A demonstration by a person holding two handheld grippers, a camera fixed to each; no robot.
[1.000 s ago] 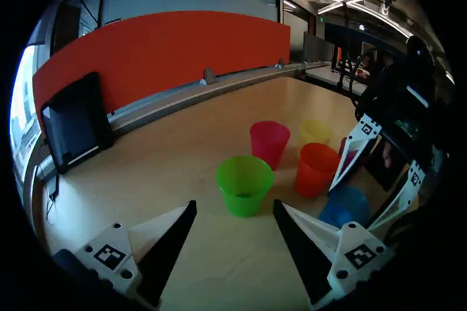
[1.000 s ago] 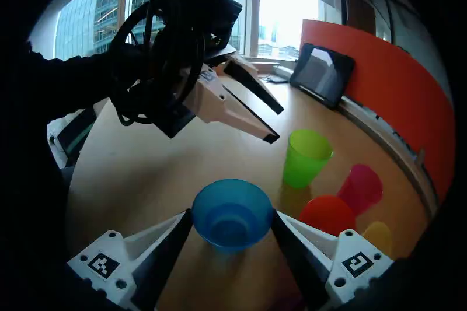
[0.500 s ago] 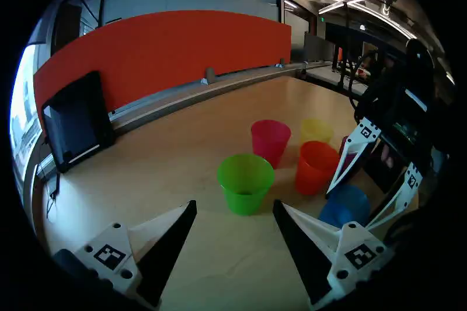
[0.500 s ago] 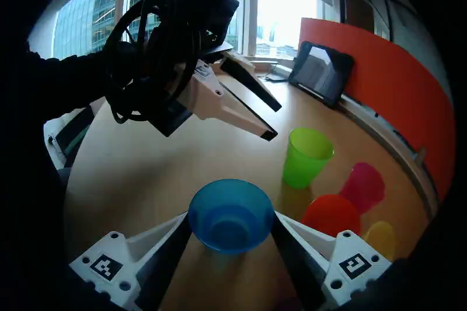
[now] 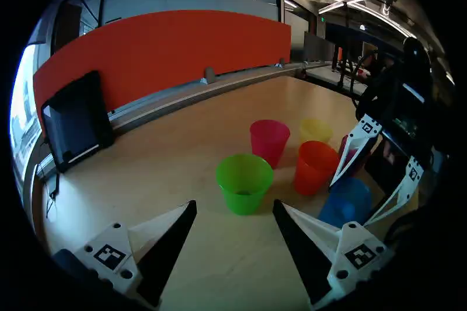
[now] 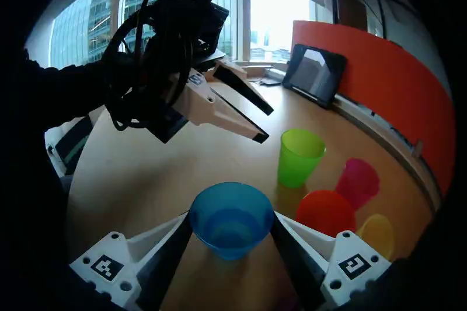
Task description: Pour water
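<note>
The blue cup point(image 6: 232, 226) sits upright between the two fingers of the right gripper point(image 6: 231, 219), low in the middle of the right gripper view. Both fingers touch its sides, one on each side, so the tongs are closed only as far as the width of the cup and have hold of it. Inside the cup a faint ring shows, but I cannot tell for sure if it is liquid. I also cannot tell if the cup stands on the table point(image 5: 175, 153) or is a little above it.

Just beyond the blue cup stands the orange cup point(image 6: 325, 213), and close behind that one are the pink cup point(image 6: 357, 181) and the yellow cup point(image 6: 378, 234). The green cup point(image 5: 244, 180) stands a bit apart from this group, upright and open at the top.

The left gripper point(image 5: 234, 203) has its fingers spread wide and nothing is between them; the green cup is in front of it, not touched. In the right gripper view this gripper hangs above the table beside the green cup, with black cables point(image 6: 146, 66) looped around its body and a dark sleeve point(image 6: 64, 95) behind it.

Along the far edge of the table a dark tablet point(image 5: 76, 121) leans against an orange-red panel point(image 5: 163, 48), and large windows point(image 6: 268, 25) are bright at the end
</note>
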